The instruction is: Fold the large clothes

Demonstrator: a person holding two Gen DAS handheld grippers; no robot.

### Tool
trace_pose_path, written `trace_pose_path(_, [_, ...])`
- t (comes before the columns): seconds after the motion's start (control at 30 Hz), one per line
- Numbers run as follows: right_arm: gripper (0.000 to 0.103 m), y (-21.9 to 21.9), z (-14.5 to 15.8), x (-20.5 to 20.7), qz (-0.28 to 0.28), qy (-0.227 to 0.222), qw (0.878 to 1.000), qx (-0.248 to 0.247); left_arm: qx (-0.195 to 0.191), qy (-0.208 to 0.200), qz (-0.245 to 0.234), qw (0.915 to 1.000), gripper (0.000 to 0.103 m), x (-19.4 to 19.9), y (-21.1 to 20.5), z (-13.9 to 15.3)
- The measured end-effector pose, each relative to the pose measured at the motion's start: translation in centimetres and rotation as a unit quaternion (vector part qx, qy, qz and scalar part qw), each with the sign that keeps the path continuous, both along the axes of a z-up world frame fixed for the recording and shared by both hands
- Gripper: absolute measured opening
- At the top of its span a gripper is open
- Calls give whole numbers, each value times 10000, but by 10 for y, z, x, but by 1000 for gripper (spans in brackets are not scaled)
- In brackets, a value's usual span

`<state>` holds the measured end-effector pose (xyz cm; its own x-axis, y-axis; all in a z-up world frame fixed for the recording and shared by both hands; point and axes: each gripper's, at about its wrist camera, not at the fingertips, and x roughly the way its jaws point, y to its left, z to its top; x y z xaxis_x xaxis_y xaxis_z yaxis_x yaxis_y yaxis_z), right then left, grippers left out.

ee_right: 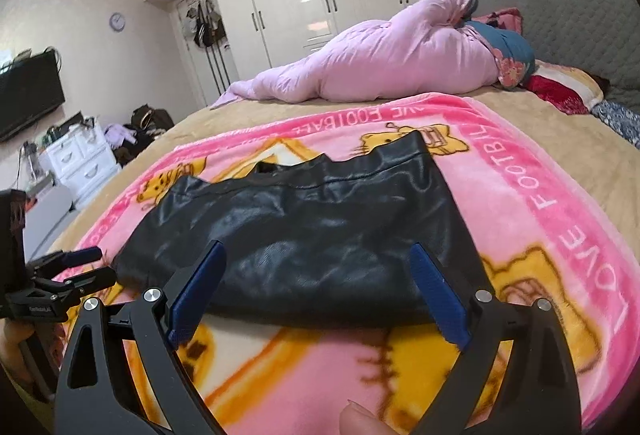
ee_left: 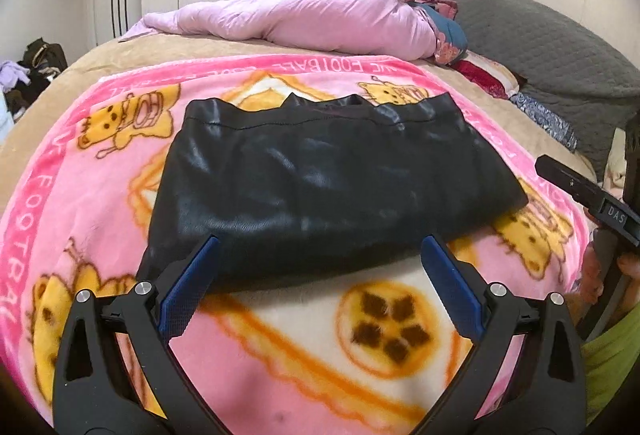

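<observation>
Hovering with both claws spread, gripping nothing: left claw [ee_left: 320, 267], right claw [ee_right: 318, 275]. Black garment [ee_left: 320, 179] lies folded on the pink blanket [ee_left: 100, 195], at 12 o'clock from both. Next fold, probably: pinch the near hem's 2 corners, lift evenly, keep edges aligned; the glossy fabric looks slippery.

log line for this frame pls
left gripper: open, empty | right gripper: open, empty | black garment: folded on pink blanket | contact: none
</observation>
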<state>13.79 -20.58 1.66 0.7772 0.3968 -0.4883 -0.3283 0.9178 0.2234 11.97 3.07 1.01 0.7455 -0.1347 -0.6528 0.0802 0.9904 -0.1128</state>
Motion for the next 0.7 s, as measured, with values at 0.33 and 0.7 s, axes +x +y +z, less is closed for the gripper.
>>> trace_pose_path(0.33, [70, 30, -13, 3, 123, 166, 9989, -418, -61, 96, 208, 9997, 93, -5, 20, -14])
trace_pose_path(0.7, [72, -5, -64, 51, -845, 1369, 9847, -673, -43, 512, 545, 9972, 93, 47, 32, -49])
